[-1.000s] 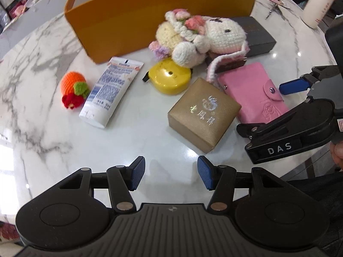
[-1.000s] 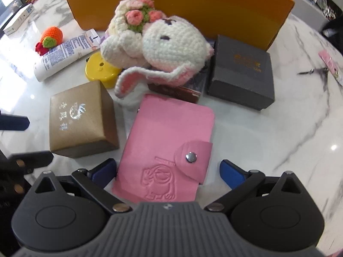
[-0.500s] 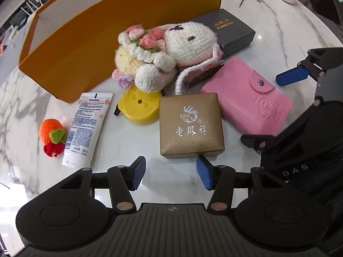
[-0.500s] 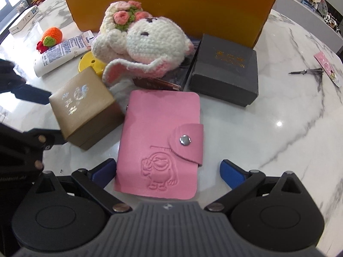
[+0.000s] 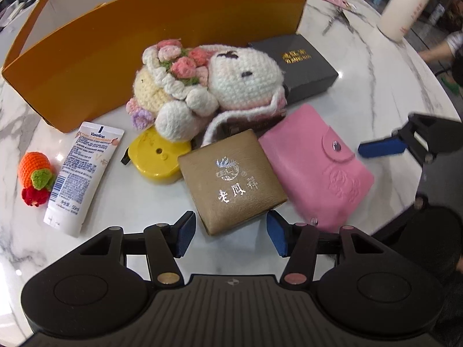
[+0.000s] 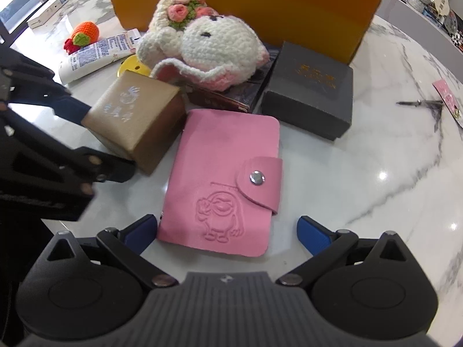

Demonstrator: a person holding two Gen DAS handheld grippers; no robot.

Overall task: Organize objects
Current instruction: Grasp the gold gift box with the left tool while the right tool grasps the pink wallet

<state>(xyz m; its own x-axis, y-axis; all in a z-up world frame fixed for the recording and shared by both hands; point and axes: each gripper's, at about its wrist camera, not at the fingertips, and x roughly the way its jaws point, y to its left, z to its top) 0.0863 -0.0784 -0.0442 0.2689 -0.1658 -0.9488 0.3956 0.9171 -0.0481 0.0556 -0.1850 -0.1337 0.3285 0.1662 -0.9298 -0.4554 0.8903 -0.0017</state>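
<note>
My left gripper (image 5: 230,237) is open, its blue pads just short of the near corner of a gold gift box (image 5: 231,180). The box also shows in the right wrist view (image 6: 136,121) with the left gripper's fingers beside it. My right gripper (image 6: 227,235) is open, its pads on either side of the near end of a pink card wallet (image 6: 225,182) lying flat; the wallet also shows in the left wrist view (image 5: 315,162). A crocheted bunny (image 5: 208,86), a yellow tape measure (image 5: 159,159), a lotion tube (image 5: 81,170) and a crocheted carrot (image 5: 34,176) lie behind.
An open orange box (image 5: 121,43) stands at the back of the marble table (image 5: 376,86). A dark grey box (image 6: 312,89) lies right of the bunny. A white cup (image 5: 405,5) and a small metal tool (image 6: 419,103) sit far right.
Both grippers have moved in closer: the left one to the gold box, the right one to the pink wallet. Both stay open.
</note>
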